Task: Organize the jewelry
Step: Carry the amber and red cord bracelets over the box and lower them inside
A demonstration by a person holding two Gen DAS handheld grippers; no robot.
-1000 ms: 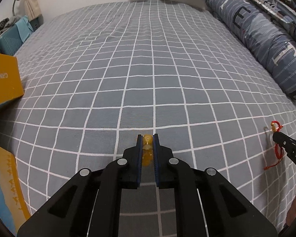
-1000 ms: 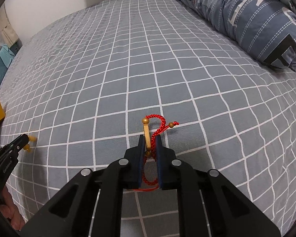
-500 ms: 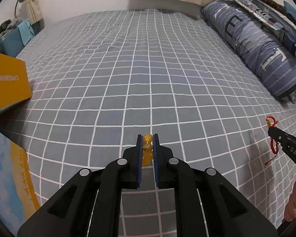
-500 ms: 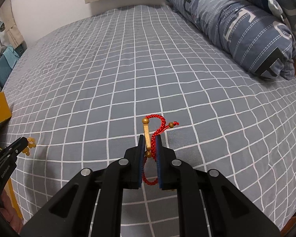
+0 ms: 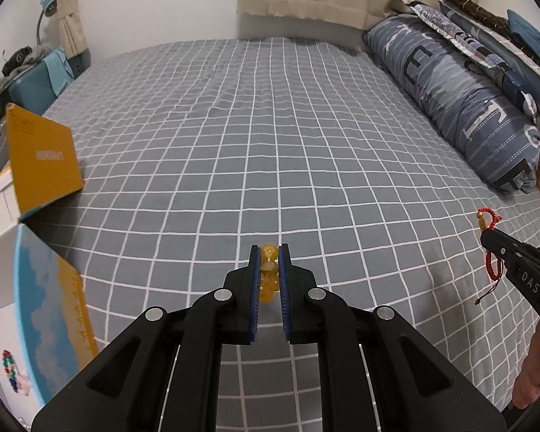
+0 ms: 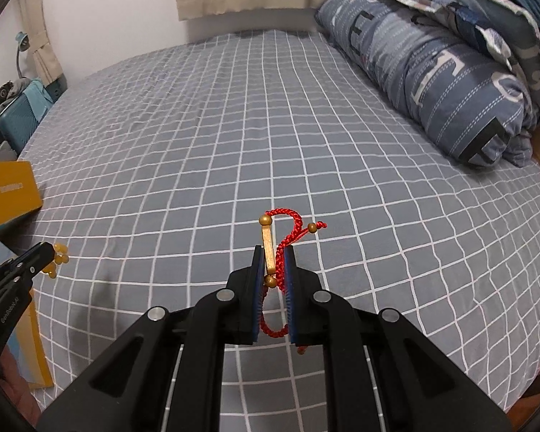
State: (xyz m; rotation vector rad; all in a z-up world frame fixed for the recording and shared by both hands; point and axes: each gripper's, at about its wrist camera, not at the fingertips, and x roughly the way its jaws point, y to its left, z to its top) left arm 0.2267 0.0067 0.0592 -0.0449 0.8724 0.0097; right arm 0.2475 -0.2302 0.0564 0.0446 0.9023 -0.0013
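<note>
Amber bead bracelet [image 5: 269, 274] is pinched between the blue pads of the left gripper [image 5: 269, 252], lifted clear above the checked bedspread [image 5: 270, 151]. A few beads poke past the fingertips; the rest hang between the fingers. Red cord bracelet [image 6: 279, 248] with gold bar and small gold beads is clamped in the right gripper [image 6: 273, 252]: bar stands upright above the tips, a loop of cord sags below between the fingers. Both pieces are off the bed, well apart from each other, one per gripper.

At the left edge of the left wrist view sits an open box [image 5: 36, 309] with a blue-and-yellow printed wall and white interior; a multicoloured bead piece [image 5: 10, 369] already lies inside. Yellow lid [image 5: 41, 160] stands propped just behind it. Striped pillows [image 5: 460, 108] run along the far right of the bed.

Likely step: carrying both bracelets to the box. To do it well, the person should keep both grips closed until over the white interior, bring one gripper in at a time so they don't collide, and lower before letting go so beads don't bounce out. The red cord's loose tail could snag on a finger or the box wall; open wide and lift straight up. The amber beads are round and could slip from the pads if the grip eases early.
</note>
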